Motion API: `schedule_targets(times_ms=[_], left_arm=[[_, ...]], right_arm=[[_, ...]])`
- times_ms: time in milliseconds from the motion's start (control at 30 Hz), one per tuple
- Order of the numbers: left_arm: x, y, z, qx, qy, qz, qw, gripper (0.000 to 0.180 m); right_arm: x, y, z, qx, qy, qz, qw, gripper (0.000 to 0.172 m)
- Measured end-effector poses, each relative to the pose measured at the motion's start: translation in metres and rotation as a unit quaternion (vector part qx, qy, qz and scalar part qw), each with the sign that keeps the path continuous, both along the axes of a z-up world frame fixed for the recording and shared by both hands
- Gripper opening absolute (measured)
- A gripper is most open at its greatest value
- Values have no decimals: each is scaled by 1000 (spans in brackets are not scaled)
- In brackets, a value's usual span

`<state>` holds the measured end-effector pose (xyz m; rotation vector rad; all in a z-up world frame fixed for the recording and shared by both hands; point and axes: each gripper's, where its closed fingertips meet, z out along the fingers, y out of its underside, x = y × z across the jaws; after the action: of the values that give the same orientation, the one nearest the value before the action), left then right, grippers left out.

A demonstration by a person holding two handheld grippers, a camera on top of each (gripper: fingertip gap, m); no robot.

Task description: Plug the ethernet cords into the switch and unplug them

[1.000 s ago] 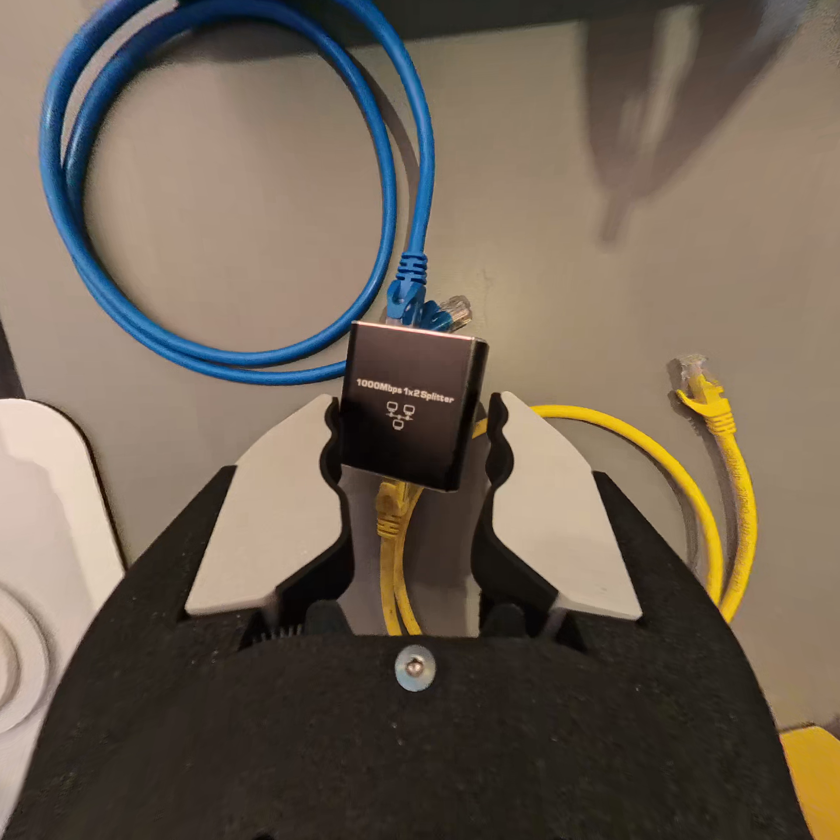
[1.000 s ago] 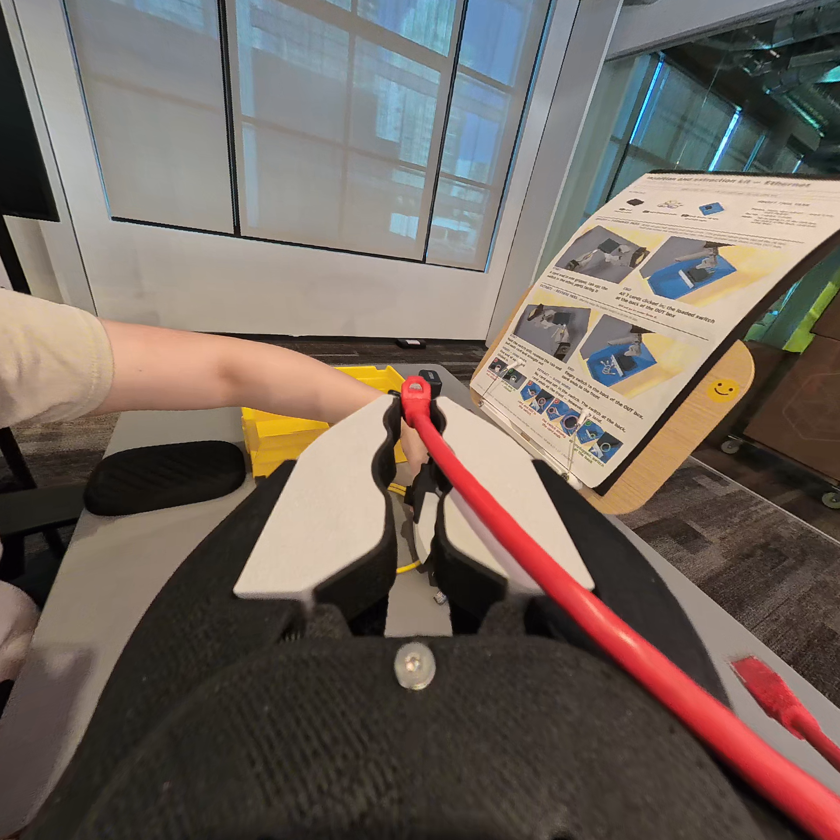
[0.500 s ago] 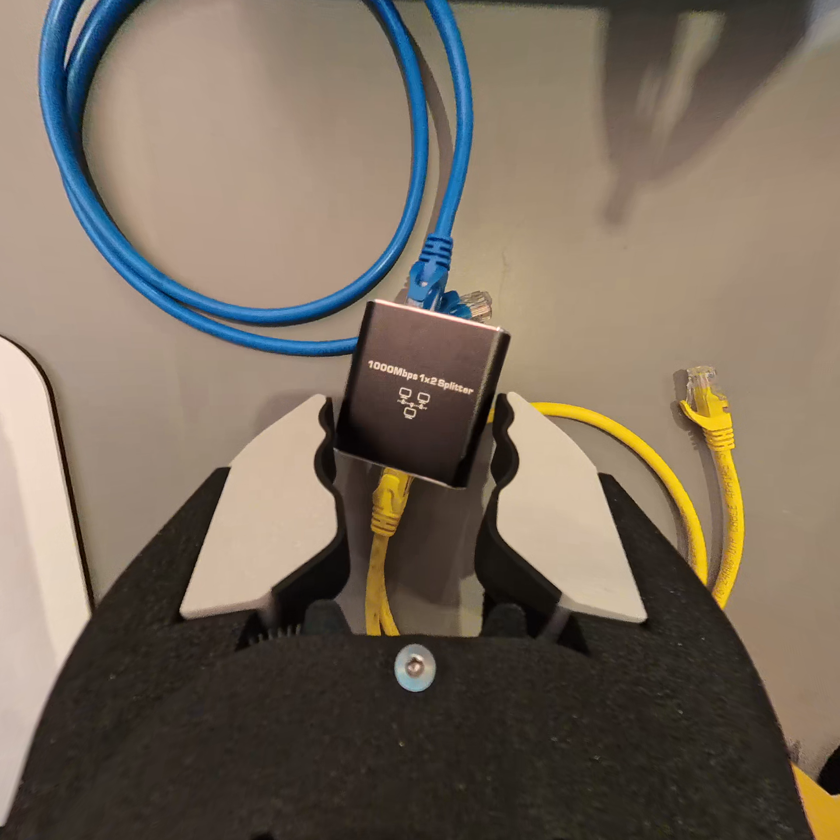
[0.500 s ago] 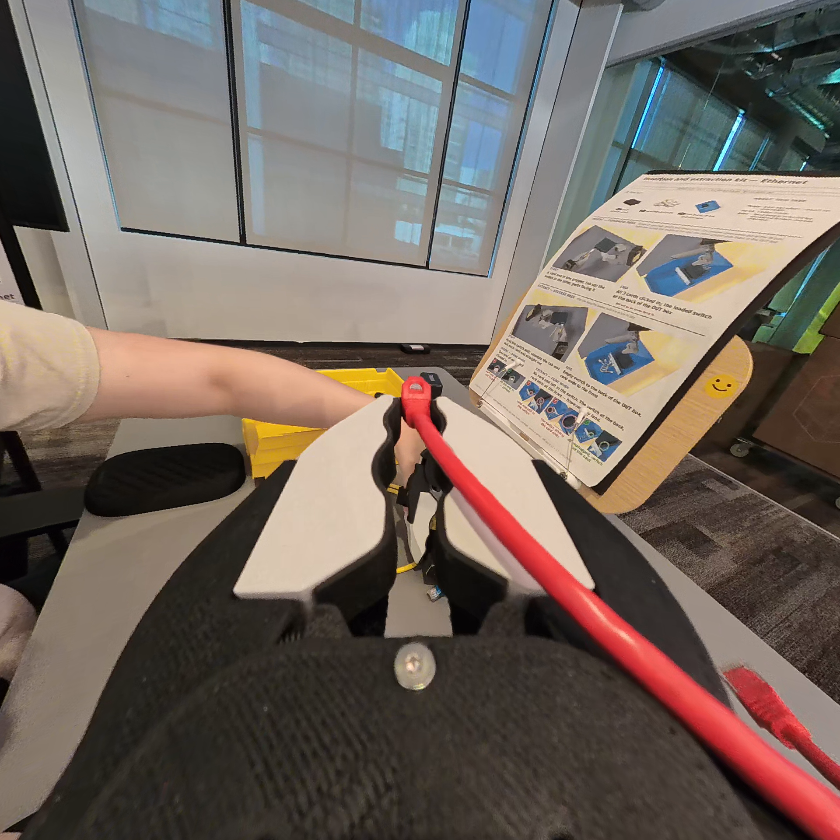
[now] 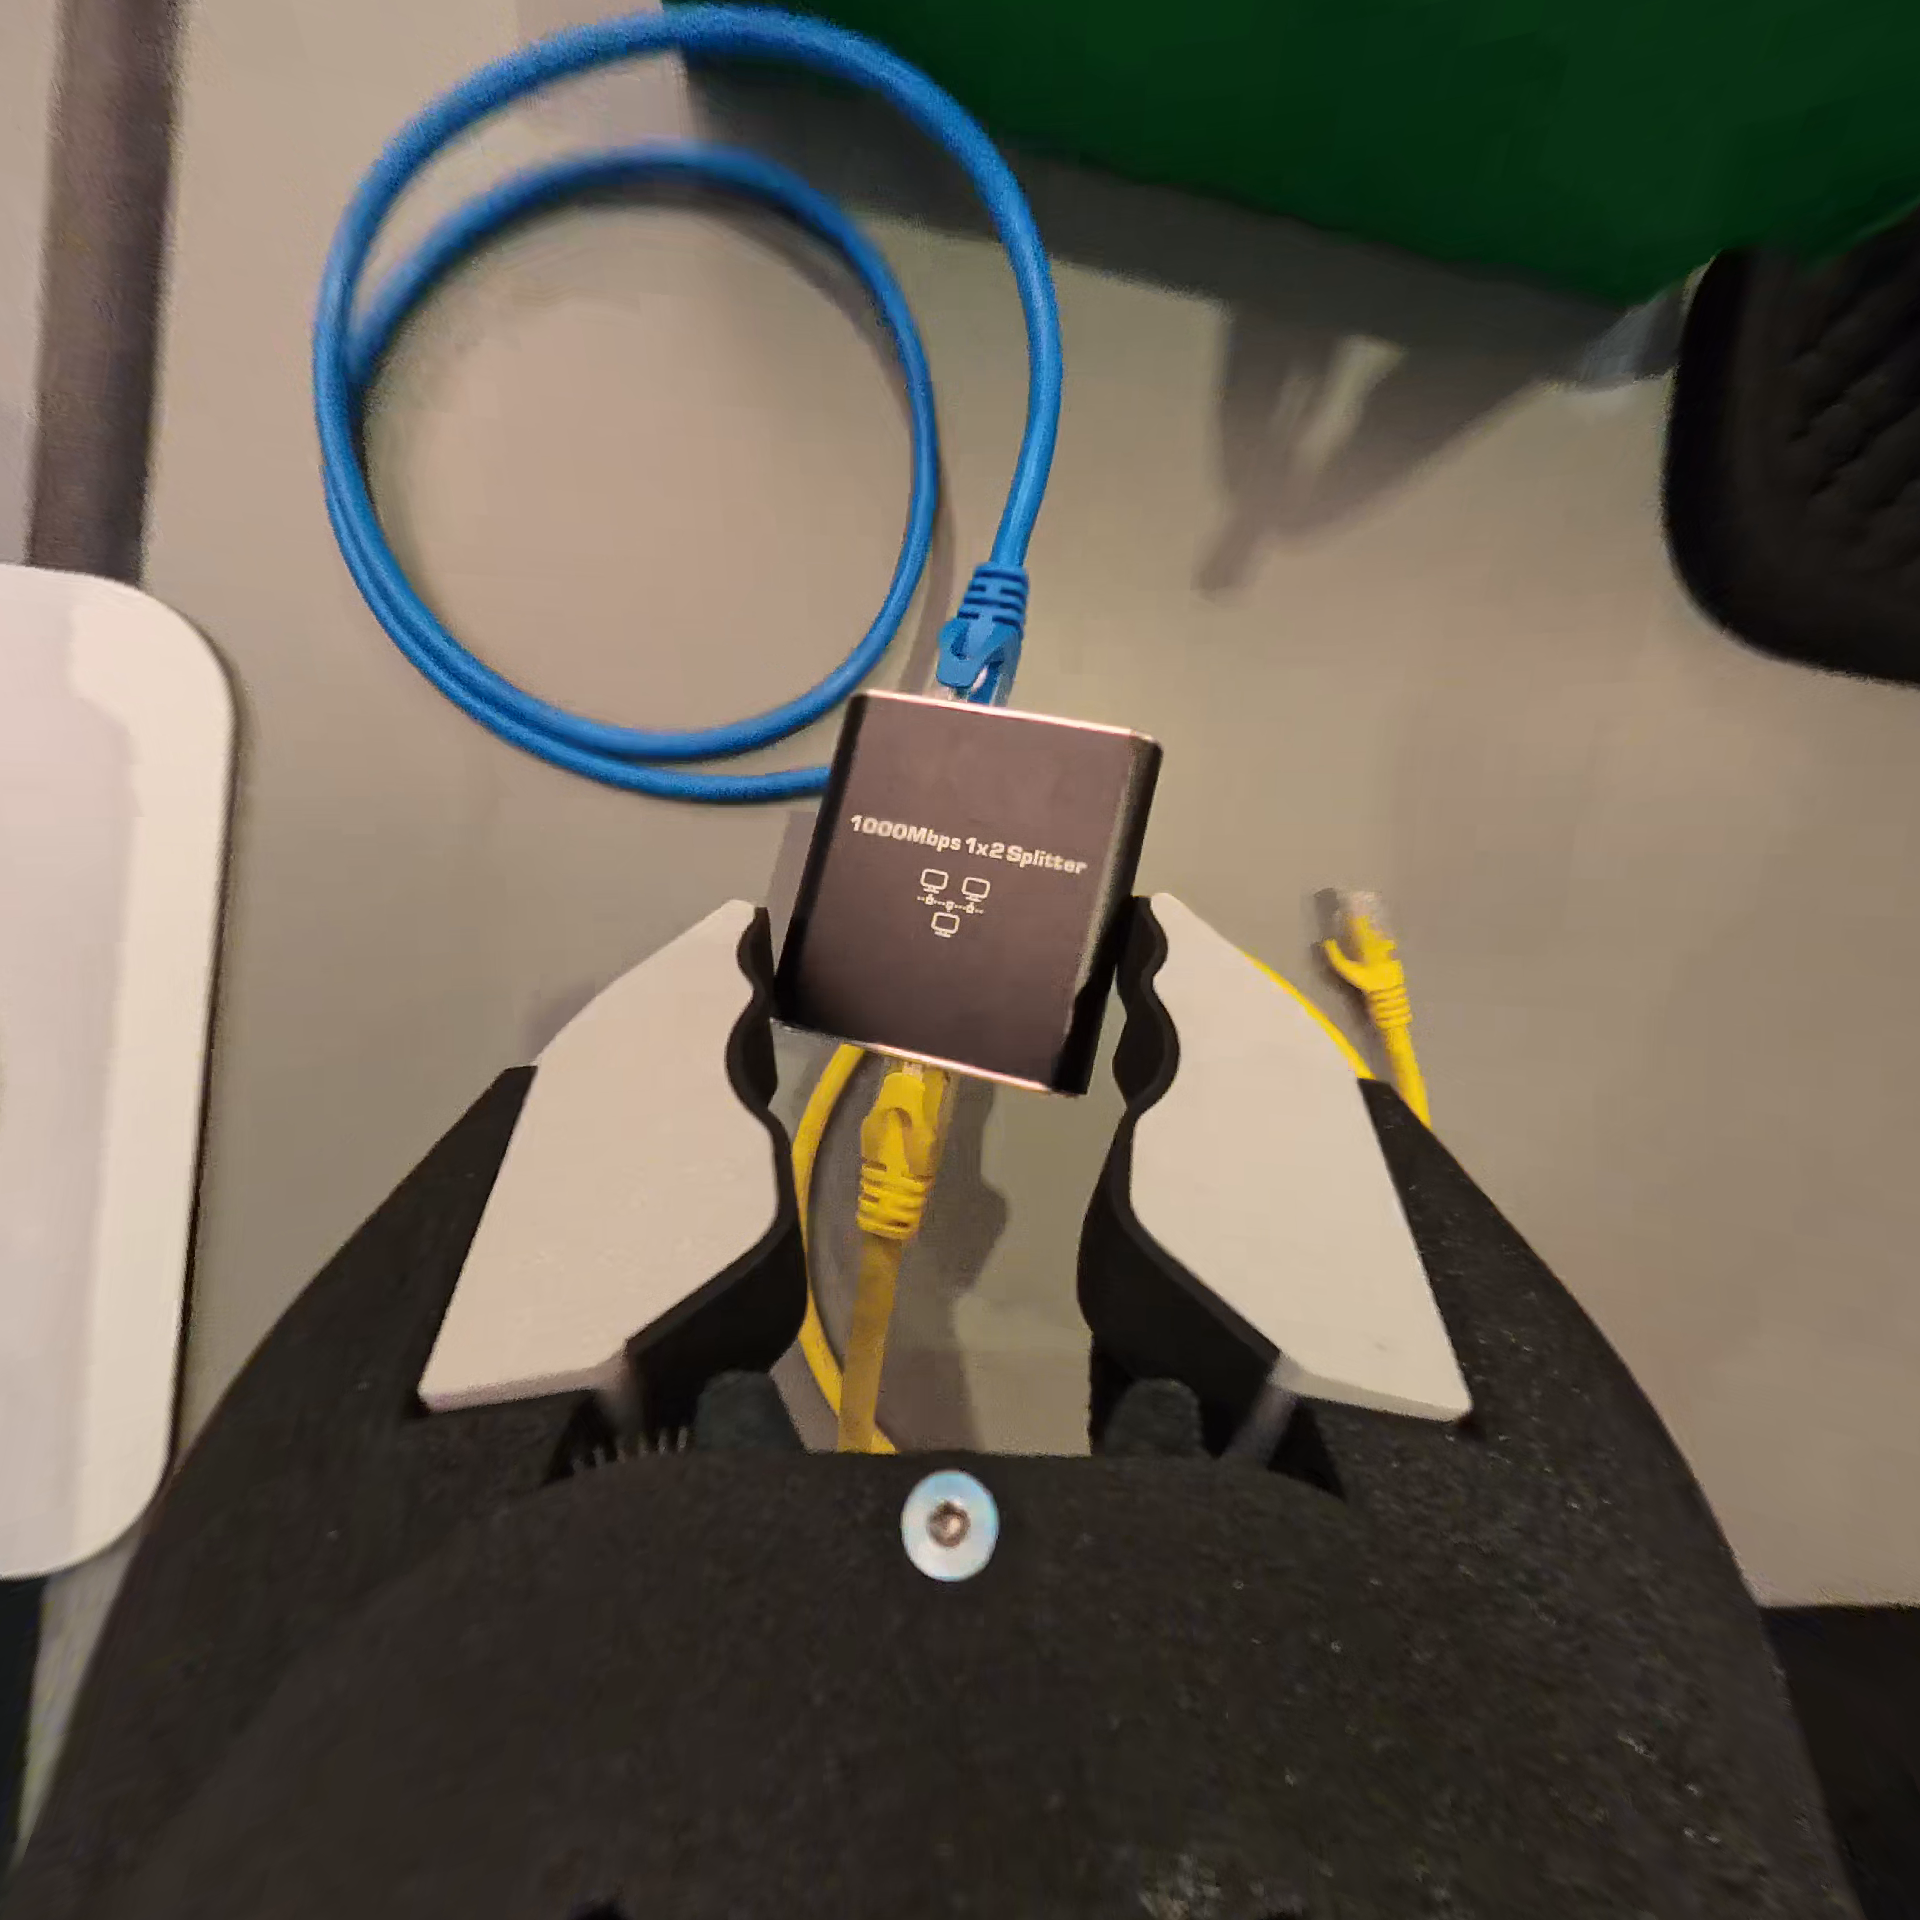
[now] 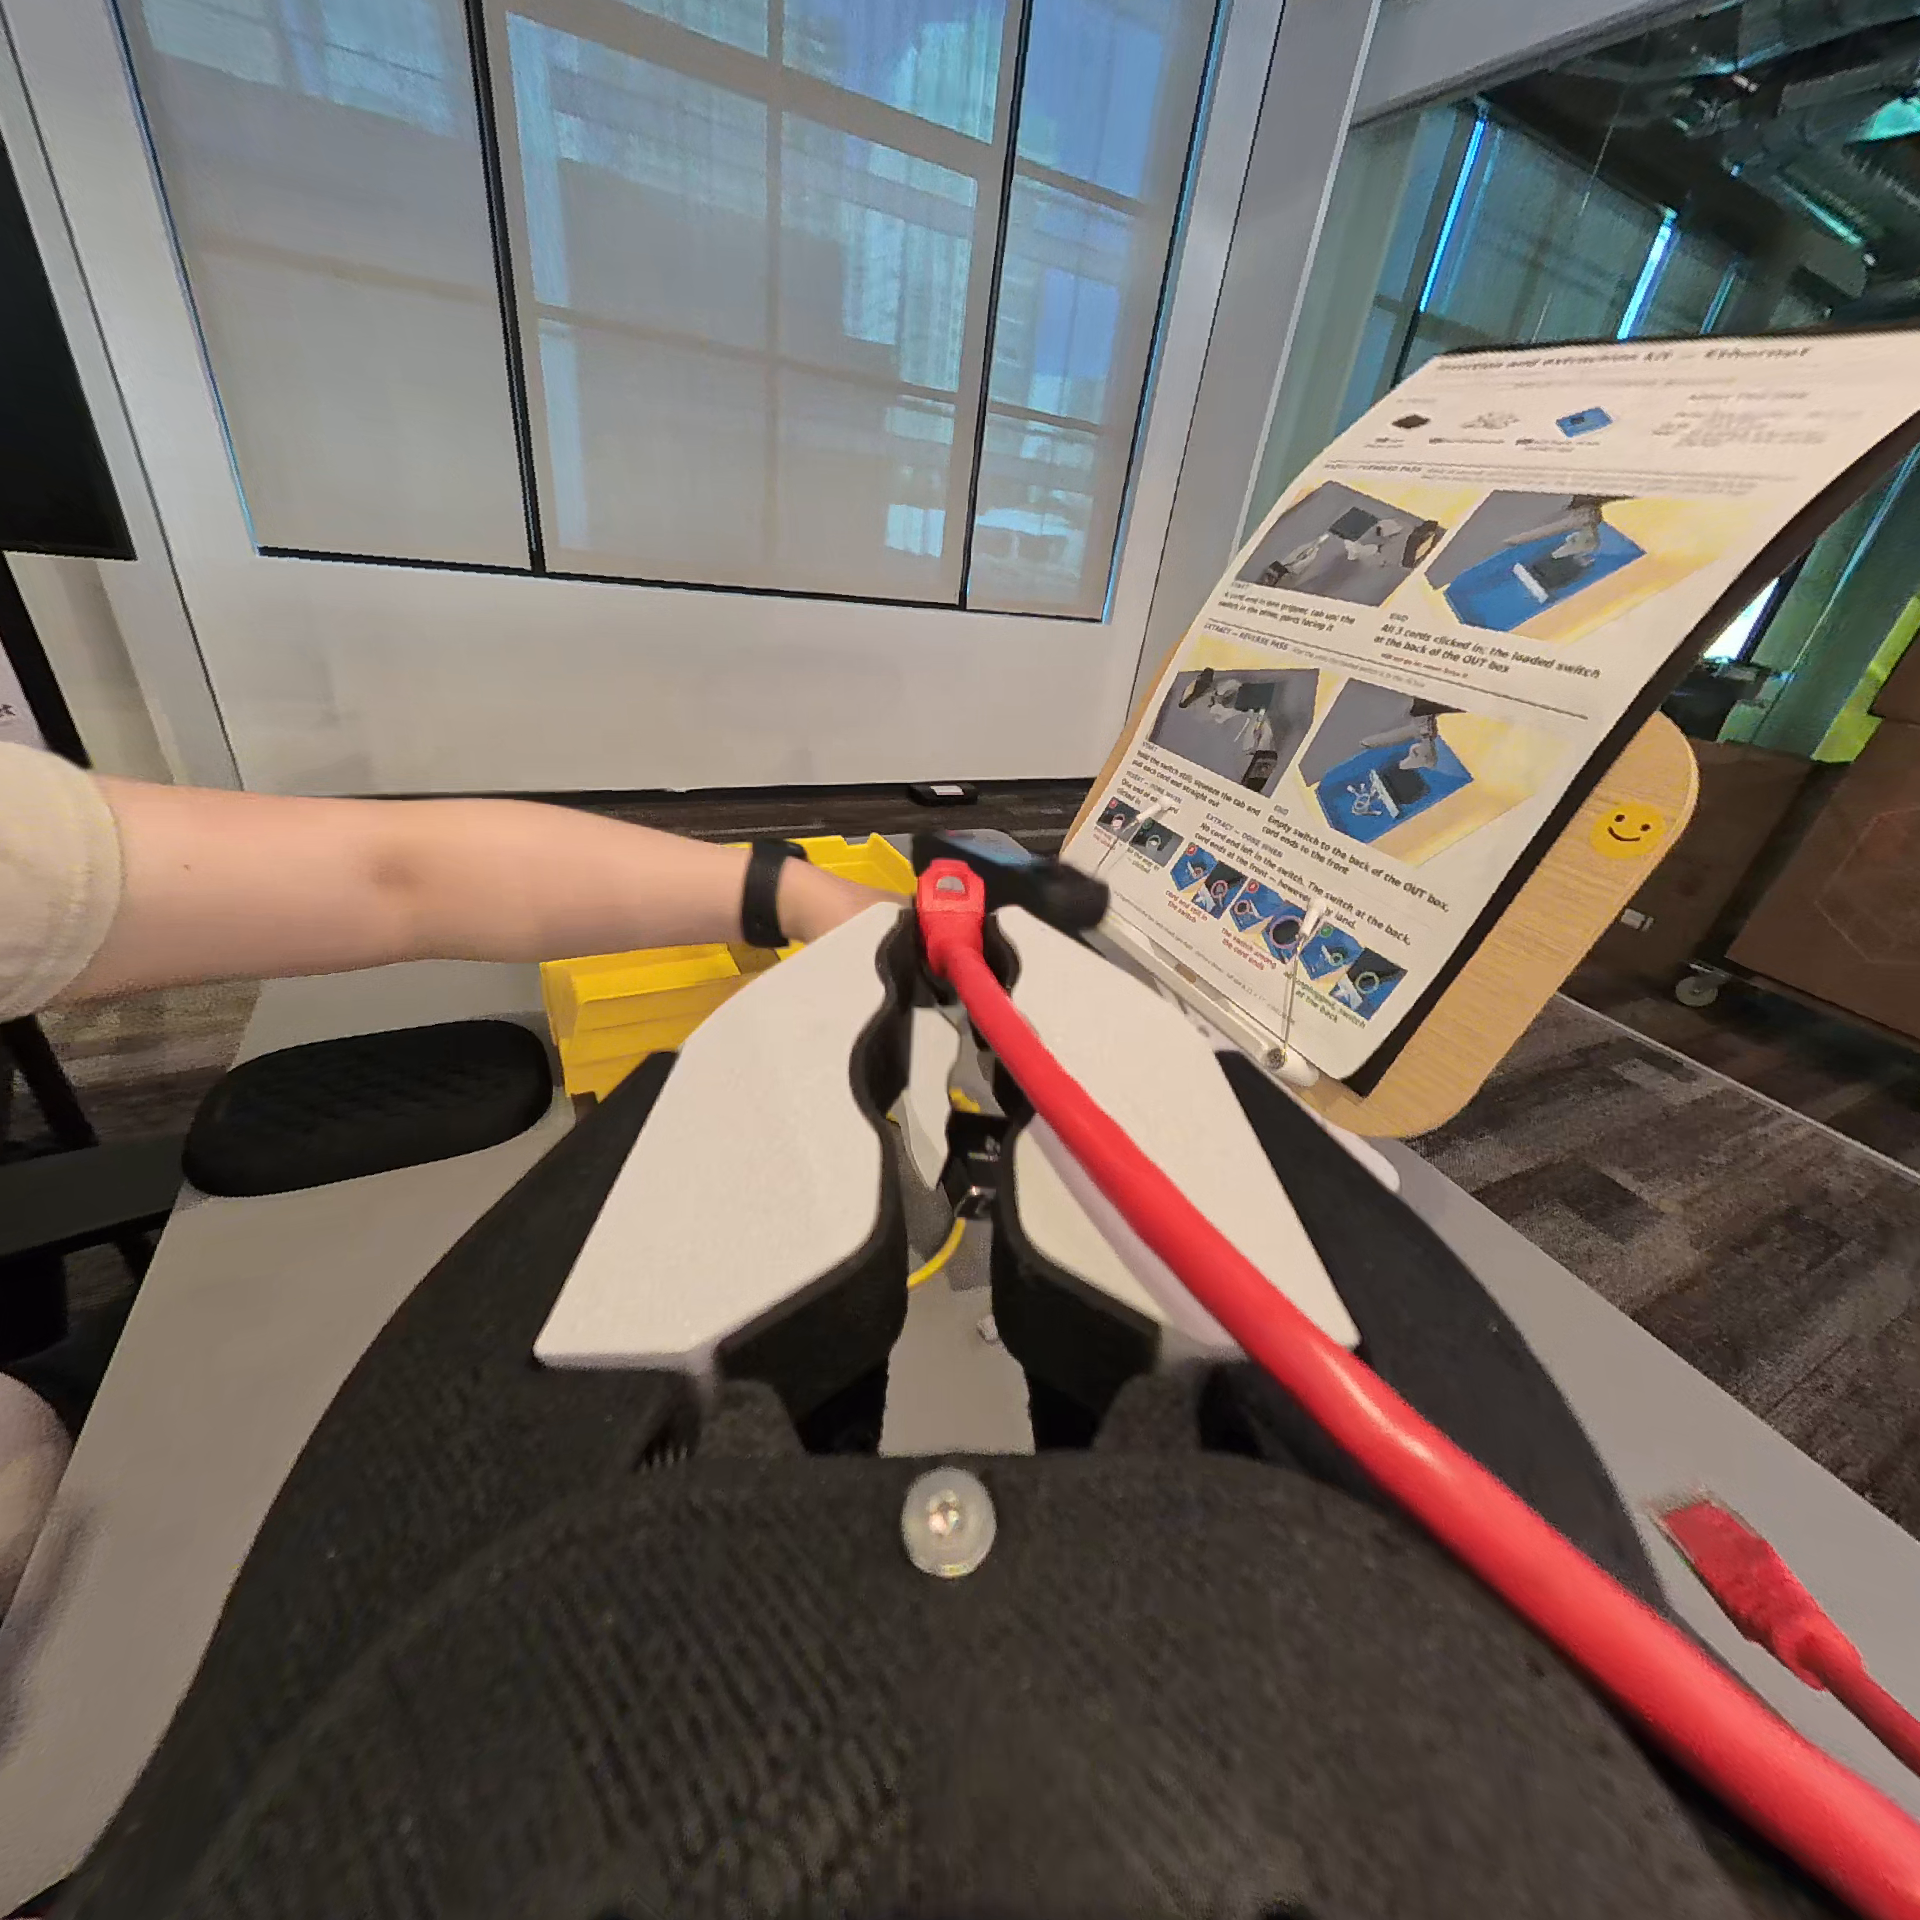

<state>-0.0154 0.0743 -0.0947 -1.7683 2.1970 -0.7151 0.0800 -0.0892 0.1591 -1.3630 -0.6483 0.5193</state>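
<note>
— What does the left gripper [image 5: 948, 971] grip?
— A small black metal box switch [image 5: 961, 888], pinched between its fingertips, yellow cord [image 5: 894, 1164] plugged in underneath.
— The right gripper [image 6: 951, 951]?
— Clamped on a red ethernet cord [image 6: 1195, 1216] near its plug.

L gripper [image 5: 948, 977] jaws wide; R gripper [image 6: 948, 940] near-closed, clamping

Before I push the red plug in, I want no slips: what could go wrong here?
1. The left claw grips only the black switch's near end, so a push may pivot it.
2. The red cord trails across the right claw and could drag the plug off line.
3. The plugged-in yellow cord could snag.
</note>
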Motion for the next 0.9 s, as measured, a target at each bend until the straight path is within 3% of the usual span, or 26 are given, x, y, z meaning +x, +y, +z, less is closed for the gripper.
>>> schedule_targets(times_ms=[200,433,567,700,900], left_arm=[[-11,-20,52,15,-99,35,994,63],[-26,-42,91,20,-183,49,982,62],[-39,-46,106,-6,-239,66,969,61],[-54,-39,118,-16,-267,70,961,61],[-71,-43,150,-81,-339,53,936,61]], right_arm=[[-1,16,-15,-40,-13,-16,999,12],[-34,43,-30,-96,-12,20,995,12],[-72,64,-40,-115,-31,43,992,12],[-108,78,-37,-112,1,84,990,12],[-125,94,-46,-108,25,91,990,12]])
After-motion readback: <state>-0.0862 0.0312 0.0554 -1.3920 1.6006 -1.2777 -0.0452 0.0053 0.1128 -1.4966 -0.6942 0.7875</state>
